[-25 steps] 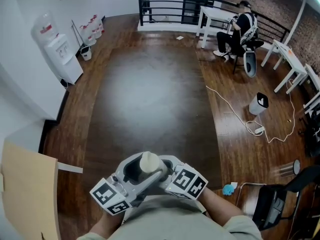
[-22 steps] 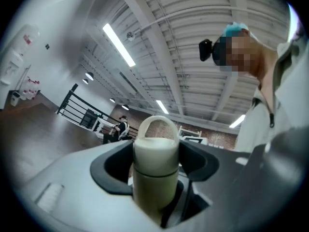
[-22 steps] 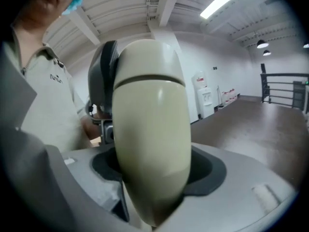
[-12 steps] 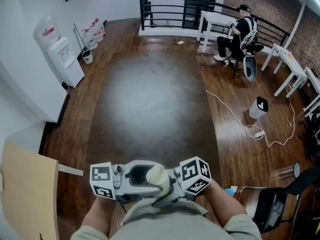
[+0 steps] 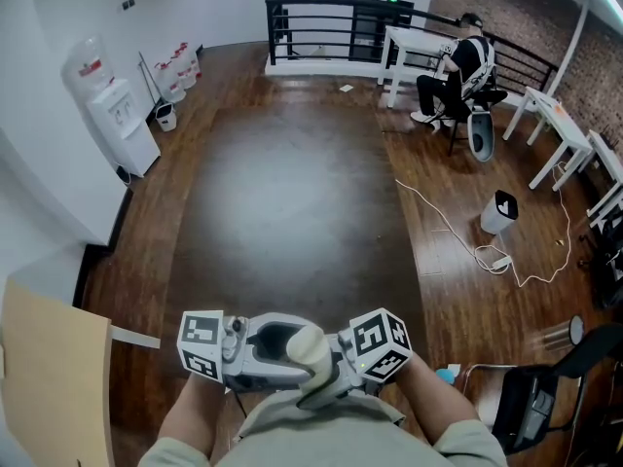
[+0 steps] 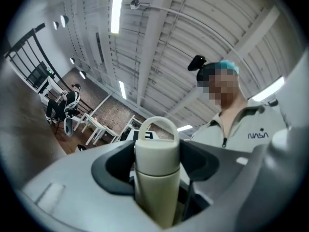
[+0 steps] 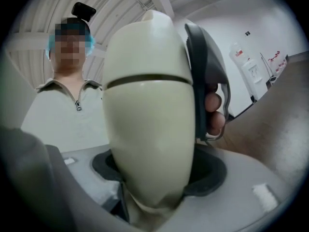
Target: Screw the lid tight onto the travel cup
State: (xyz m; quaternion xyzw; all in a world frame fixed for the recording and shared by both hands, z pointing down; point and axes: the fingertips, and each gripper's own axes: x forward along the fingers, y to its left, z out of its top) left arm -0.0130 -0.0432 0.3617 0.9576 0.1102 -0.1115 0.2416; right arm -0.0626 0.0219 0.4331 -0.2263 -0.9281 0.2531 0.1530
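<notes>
So the travel cup [image 7: 145, 144] isn't on any tabletop at all: it's held up in the air close to the person's chest, at the near edge of the head view, with the wooden floor [image 5: 292, 193] well below it. The lid [image 6: 156, 151] is already sitting on the cup, loop handle [image 6: 155, 124] pointing up, and the seam between lid and body looks closed all the way round as far as I can see. The left gripper [image 6: 155, 156] has its fingers spread fairly wide but clamped on either side of the lid. The right gripper [image 7: 154, 173] has its fingers just as wide, wrapped around the lower body of the cup. So one end holds the cup and the other is on the part that turns, which to me reads as mid-tightening or close to finished. Whether the thread is fully snug, honestly can't tell from looking. I'd guess what's left is a last twist or two, then letting go
</notes>
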